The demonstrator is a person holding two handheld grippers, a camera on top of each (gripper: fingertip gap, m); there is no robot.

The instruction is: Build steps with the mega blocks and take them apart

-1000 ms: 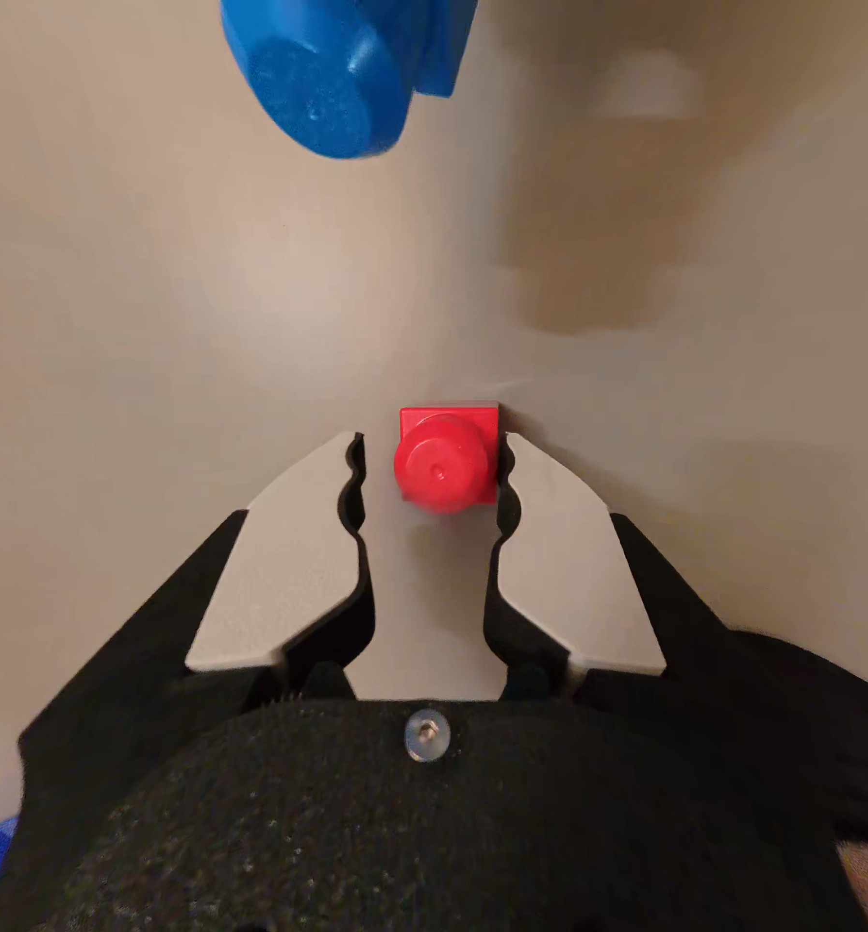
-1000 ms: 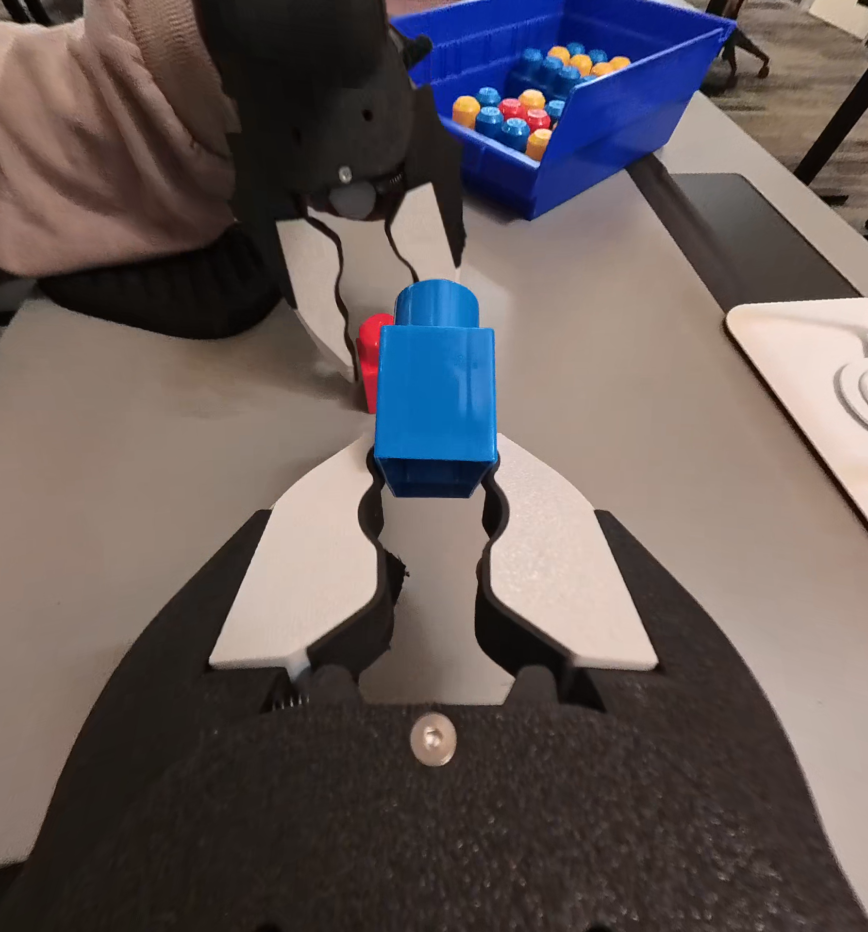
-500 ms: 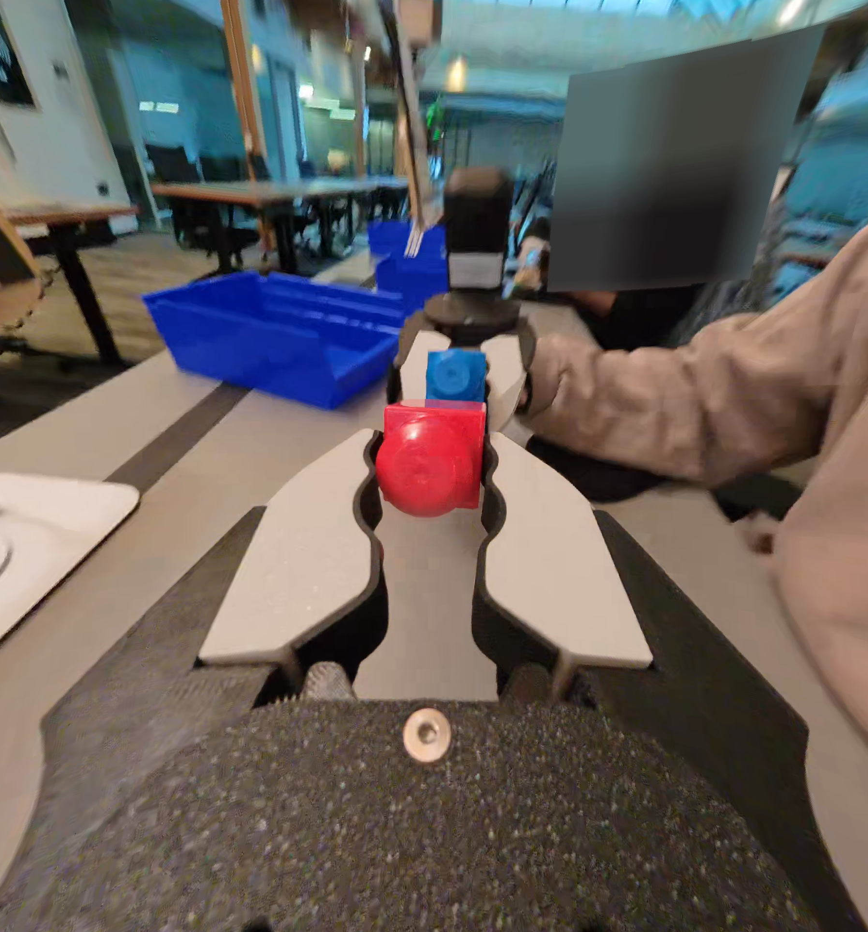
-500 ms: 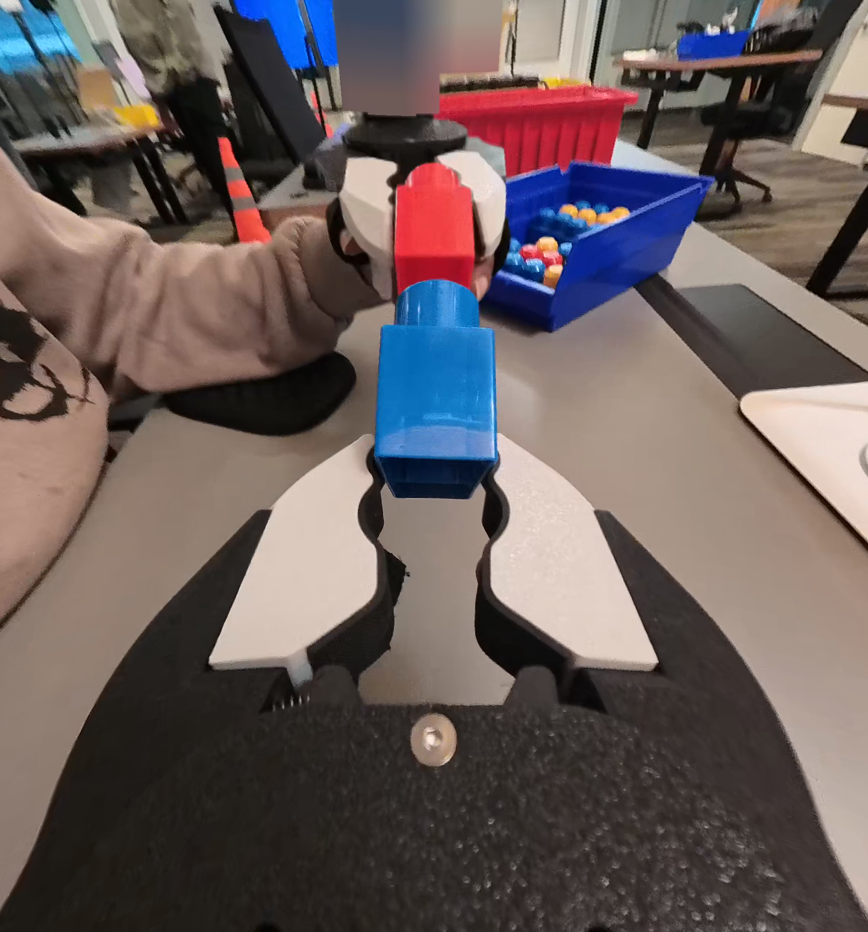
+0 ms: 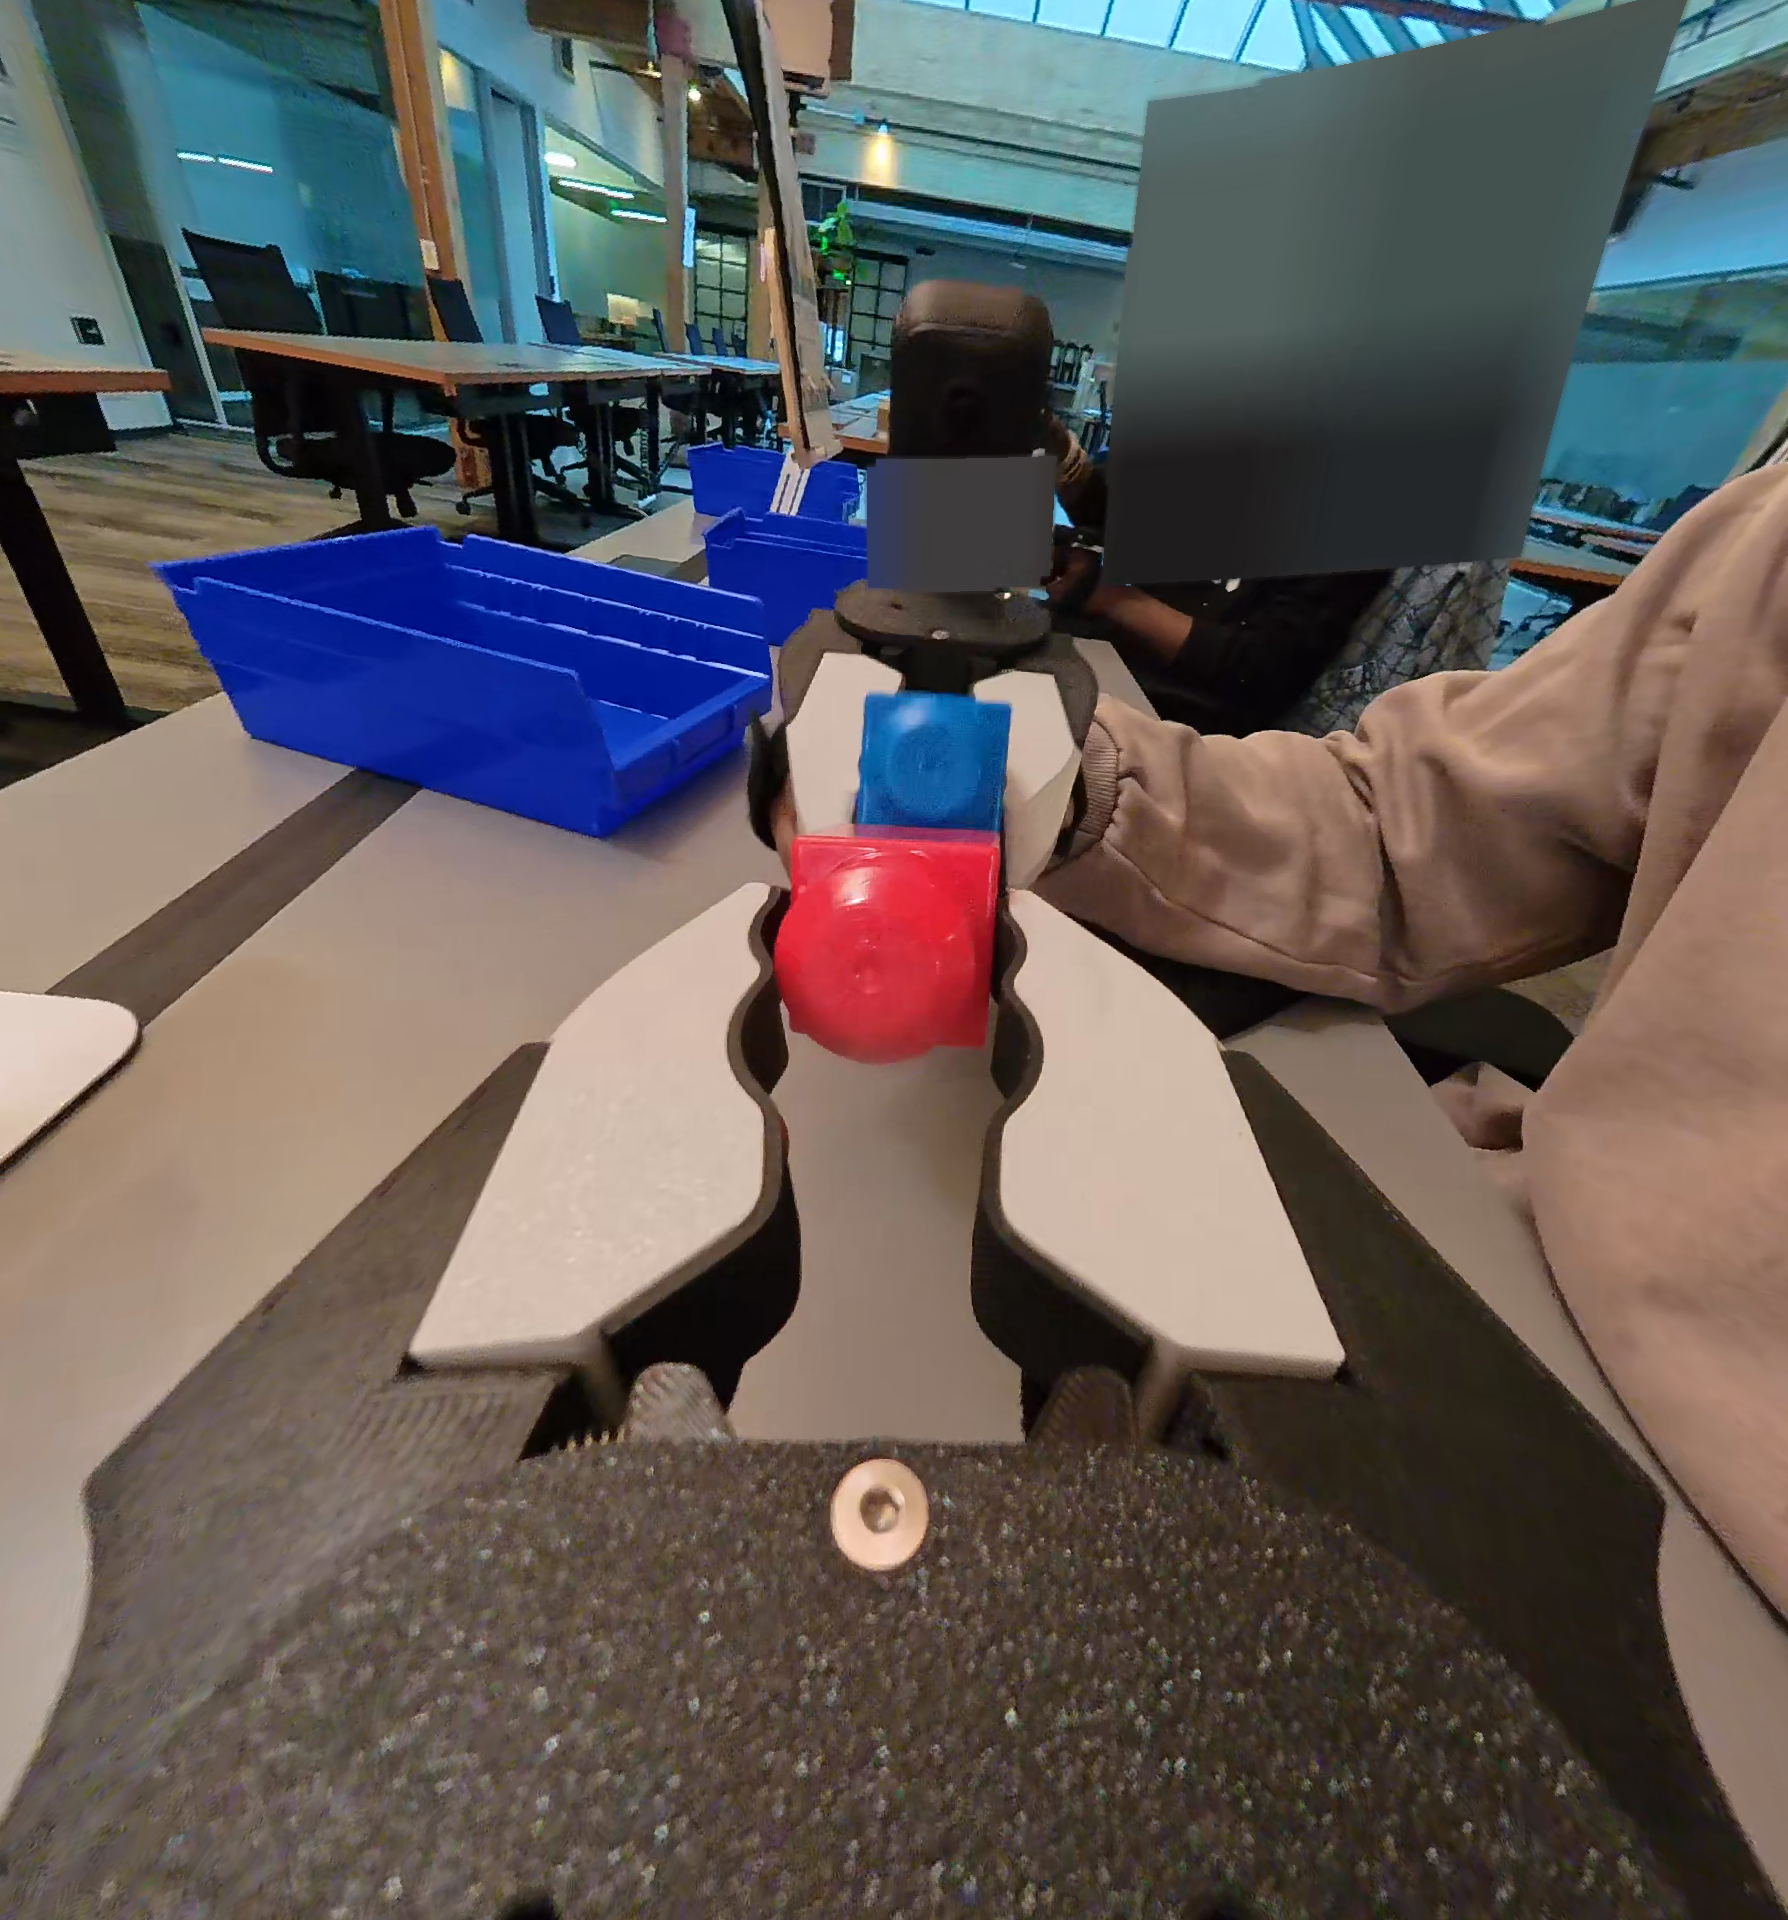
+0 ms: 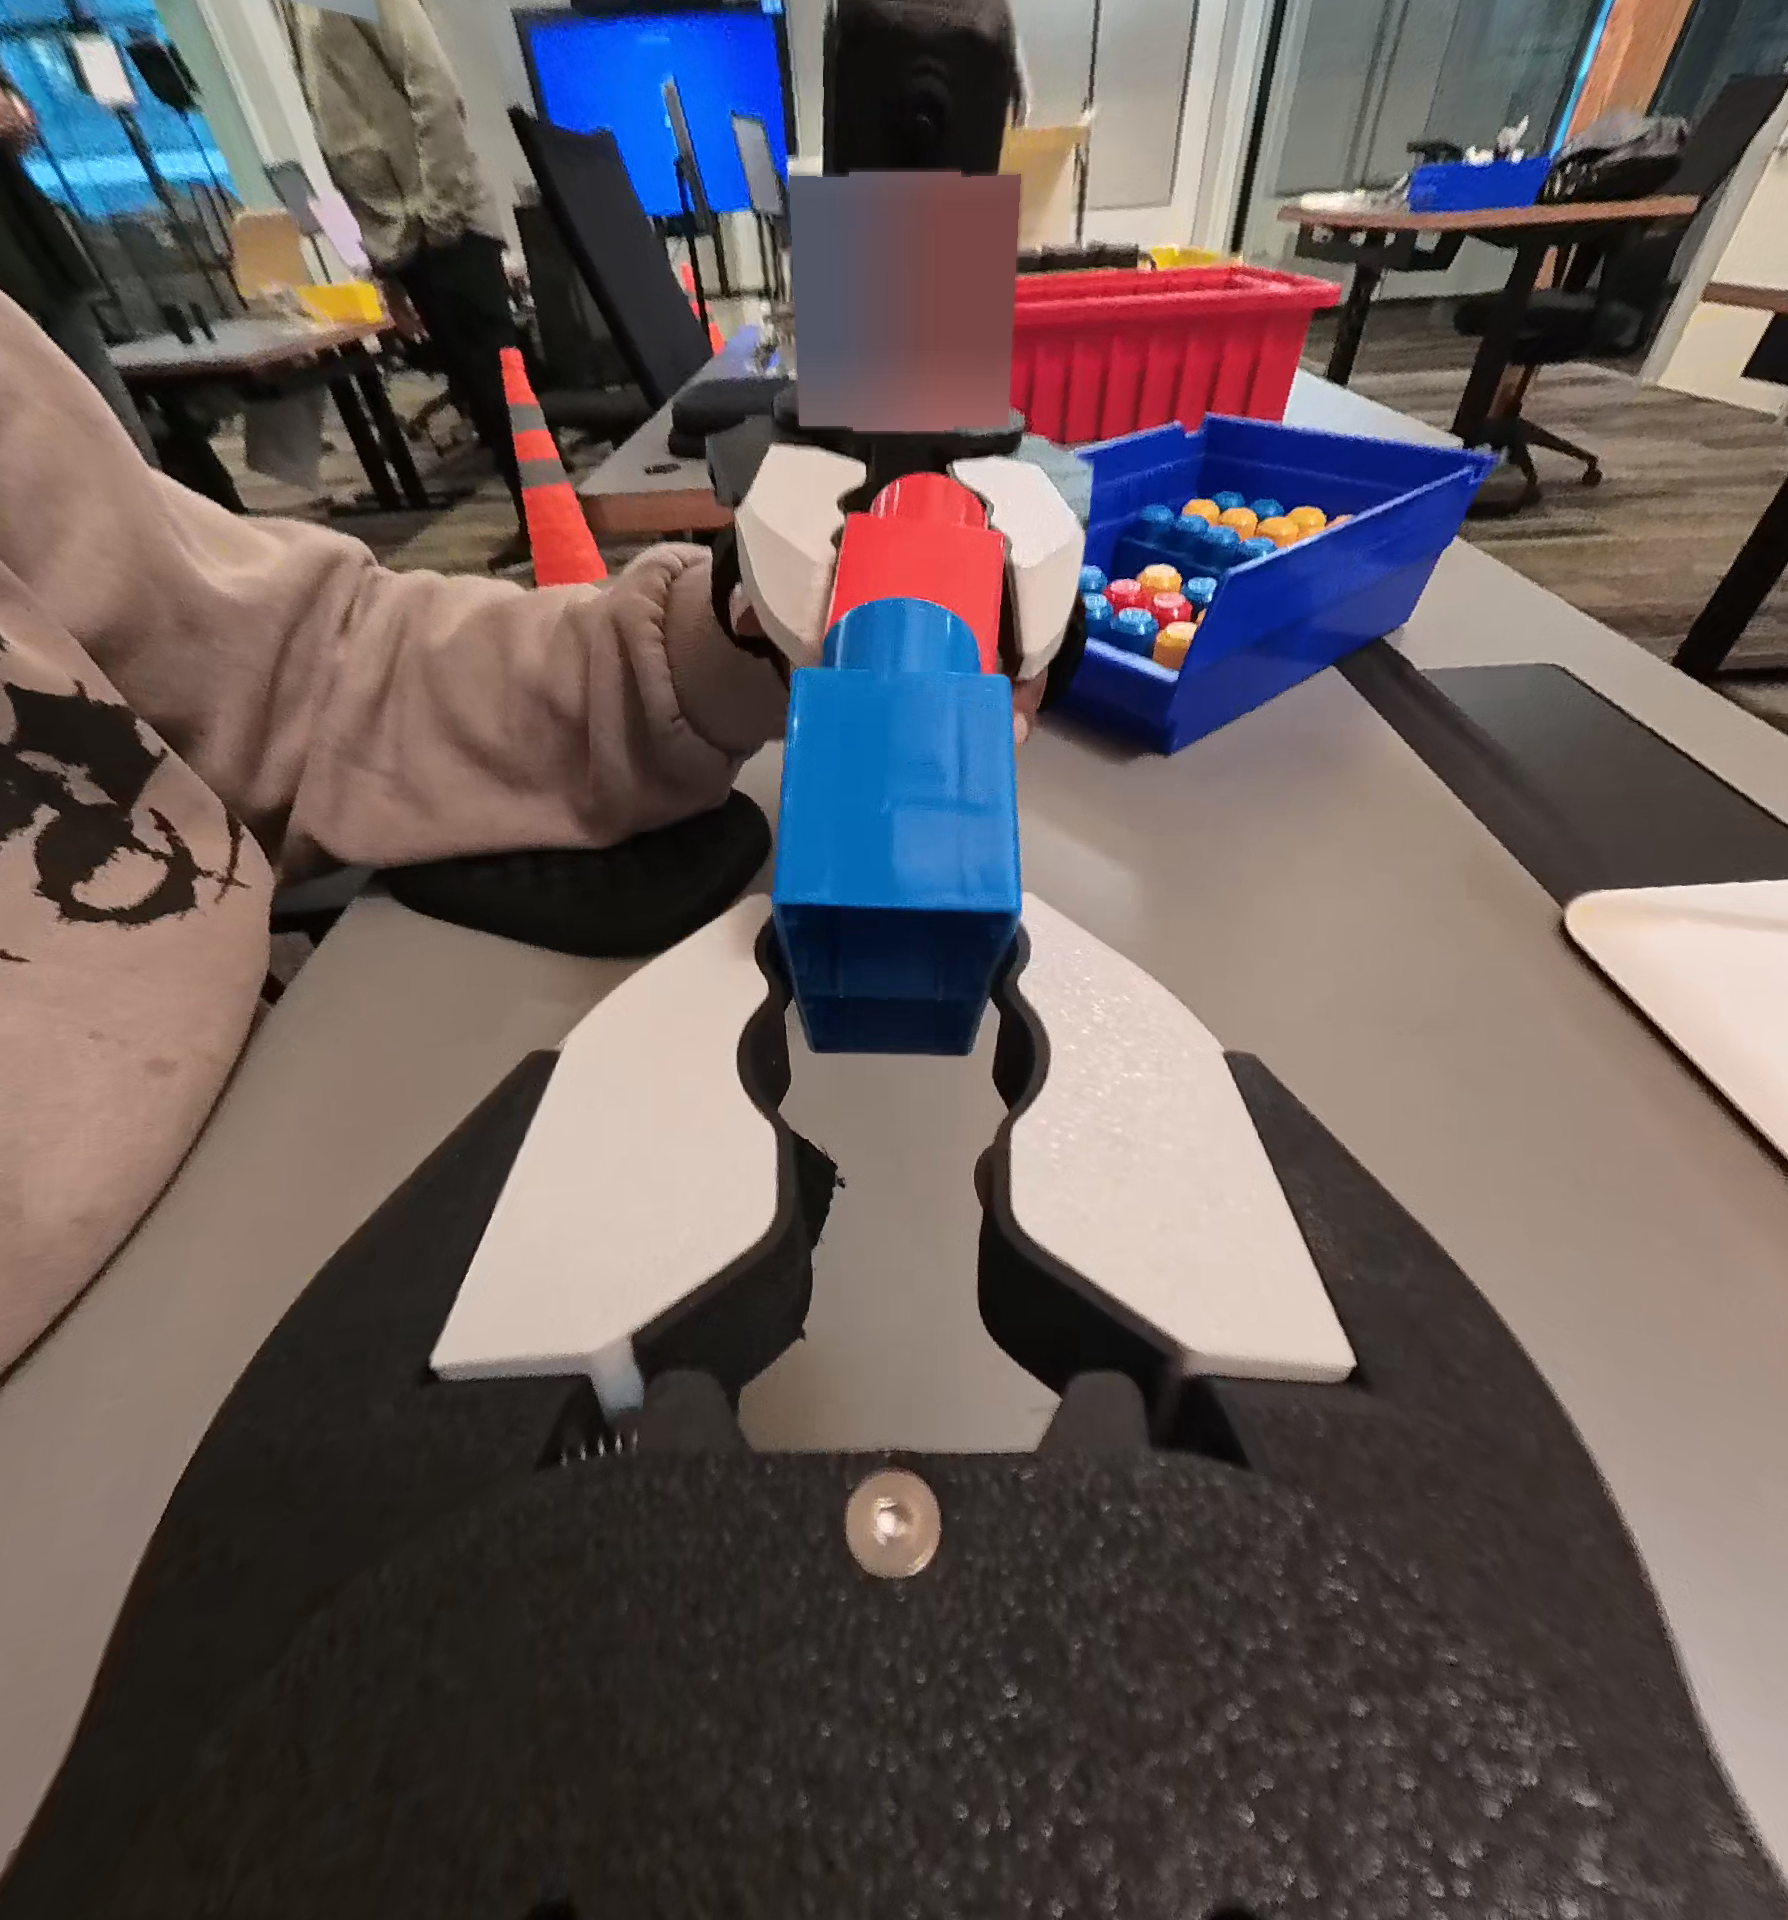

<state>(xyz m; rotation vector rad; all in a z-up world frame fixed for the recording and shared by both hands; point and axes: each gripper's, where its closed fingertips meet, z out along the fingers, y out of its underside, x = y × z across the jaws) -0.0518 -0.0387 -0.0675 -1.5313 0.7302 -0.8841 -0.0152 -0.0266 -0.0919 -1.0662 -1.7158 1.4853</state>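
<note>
Red block (image 5: 885, 961) clamped in left hand-held gripper (image 5: 882, 940), blue block (image 6: 895, 821) in right hand-held gripper (image 6: 892, 971).

Two blocks held stud (image 6: 900, 644) to stud (image 5: 874, 966) above counter (image 6: 1285, 935), one block per hand-held gripper; bin (image 6: 1274, 582) with blocks (image 6: 1170, 582) behind-right; tray (image 6: 1742, 997) right.

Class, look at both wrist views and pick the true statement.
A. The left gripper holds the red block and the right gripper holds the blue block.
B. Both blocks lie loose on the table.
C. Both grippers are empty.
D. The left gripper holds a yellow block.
A: the left gripper has its jaws closed on the red block, and the right gripper clamps the blue block.
</note>
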